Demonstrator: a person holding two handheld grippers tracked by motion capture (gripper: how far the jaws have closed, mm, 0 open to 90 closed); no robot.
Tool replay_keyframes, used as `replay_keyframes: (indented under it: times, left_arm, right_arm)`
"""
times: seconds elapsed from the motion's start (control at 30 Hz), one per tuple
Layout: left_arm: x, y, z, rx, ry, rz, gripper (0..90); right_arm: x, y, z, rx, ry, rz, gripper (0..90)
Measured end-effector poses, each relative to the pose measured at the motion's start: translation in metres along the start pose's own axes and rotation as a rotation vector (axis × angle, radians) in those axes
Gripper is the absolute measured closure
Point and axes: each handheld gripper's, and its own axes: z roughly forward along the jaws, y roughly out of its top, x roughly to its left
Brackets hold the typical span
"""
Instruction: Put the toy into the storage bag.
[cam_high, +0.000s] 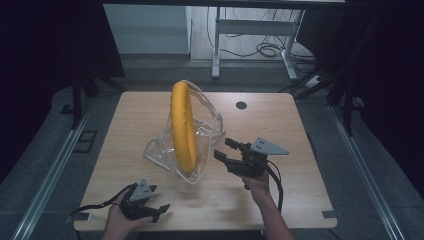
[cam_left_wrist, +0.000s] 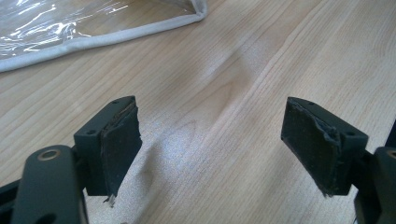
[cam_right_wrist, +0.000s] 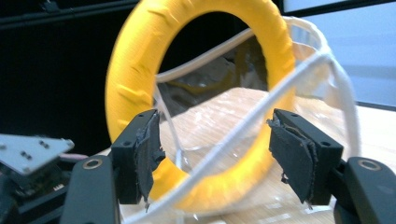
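a clear plastic bag with white piping sits mid-table, a yellow ring standing upright inside it. the right gripper, at the bag's 3 o'clock, has its jaws apart, just beside the bag. the left gripper, at 7 o'clock, gapes wide over bare wood.

Black hand-held gripper, grey triangular plate, trailing cable.

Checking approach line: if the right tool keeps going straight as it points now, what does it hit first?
Probably the clear bag's white-trimmed edge, which crosses between the open jaws of the right tool in front of the yellow ring. The ring stands upright just behind it. Depth is hard to judge.
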Motion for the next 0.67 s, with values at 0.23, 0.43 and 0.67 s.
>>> replay_keyframes:
  times: [0.23, 0.43, 0.67]
  left_arm:
    - [0.000, 0.000, 0.001, 0.001, 0.000, -0.001, 19.7]
    - [-0.001, -0.001, 0.000, 0.003, 0.001, 0.005, 19.6]
    - [-0.002, -0.002, 0.000, 0.008, 0.000, 0.012, 19.6]
  right_arm:
    - [-0.010, -0.012, -0.010, 0.010, -0.025, 0.015, 34.2]
    - [-0.010, -0.014, -0.013, 0.019, -0.033, -0.002, 34.2]
    - [-0.011, -0.017, -0.013, 0.034, -0.045, -0.005, 34.2]
